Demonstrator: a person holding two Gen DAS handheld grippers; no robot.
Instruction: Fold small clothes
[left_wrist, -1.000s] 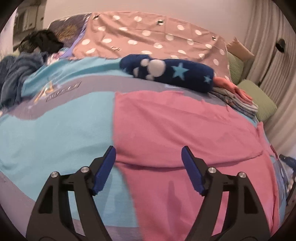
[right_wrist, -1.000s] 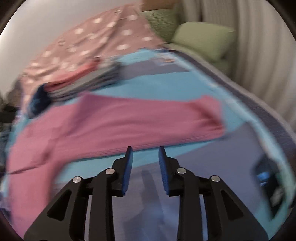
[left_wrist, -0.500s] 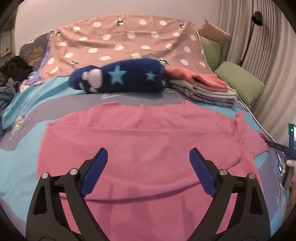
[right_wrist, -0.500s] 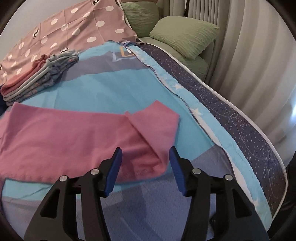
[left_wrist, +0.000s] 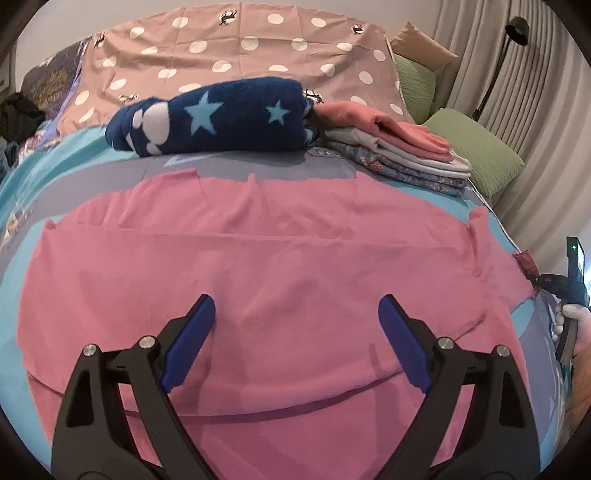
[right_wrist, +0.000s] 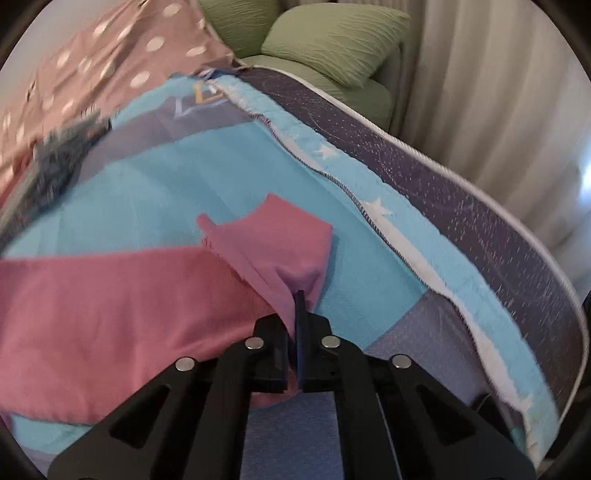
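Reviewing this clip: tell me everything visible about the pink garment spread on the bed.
The pink garment is plain, soft-looking knit fabric, spread nearly flat across the blue and grey bedspread, with light creases and a fold line along its near edge. A short sleeve sticks out at one end. The right gripper is shut on that sleeve's edge, lifting it into a small peak. The left gripper hangs wide open over the garment's middle; contact cannot be told. Nothing else lies on it.

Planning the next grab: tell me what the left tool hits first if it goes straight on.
Probably the pink garment: the open left tool points down at its middle, nothing between, though depth is unclear.
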